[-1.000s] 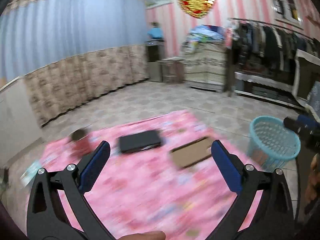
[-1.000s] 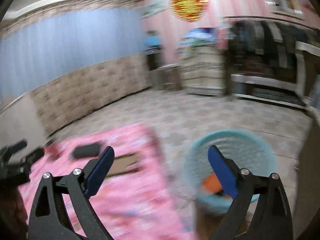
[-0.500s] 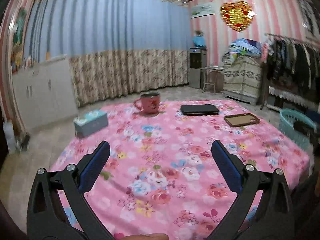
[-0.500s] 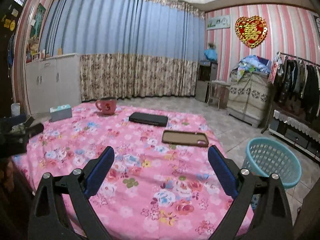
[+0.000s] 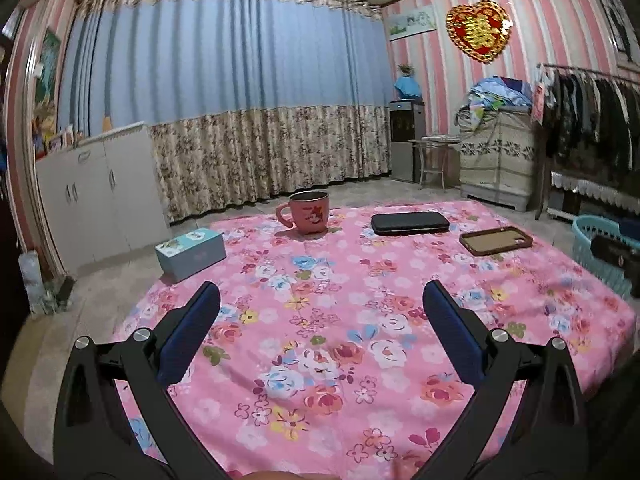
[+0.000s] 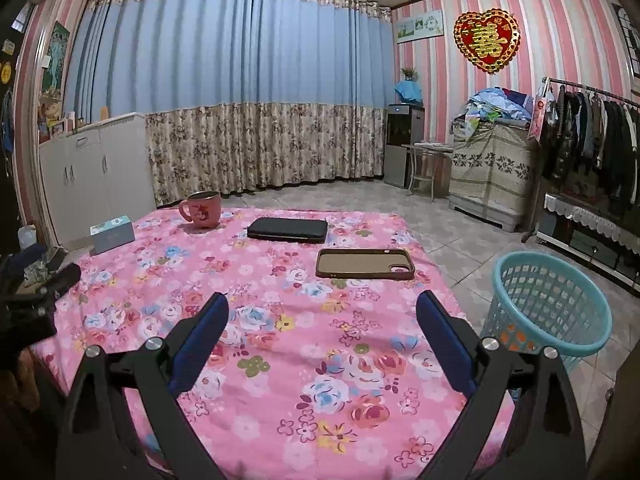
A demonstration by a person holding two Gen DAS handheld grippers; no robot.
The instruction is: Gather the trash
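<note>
Fingers of your left gripper (image 5: 320, 312) and right gripper (image 6: 322, 314) stand spread, holding nothing, above the near half of the pink floral tablecloth (image 6: 280, 340). No loose trash shows on it; mug, phone case and black case look like keepers. The waste basket (image 6: 548, 308) stands on the floor just off the cloth's right edge; scan before committing.

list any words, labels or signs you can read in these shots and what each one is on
"囍" (double happiness character, gold on red): heart-shaped wall decoration
Pink mug: a printed picture, no readable words
Blue tissue box: print too small and blurred to read
Framed picture high on the striped wall: too small to read
Nothing readable on the black case, phone case or basket
</note>
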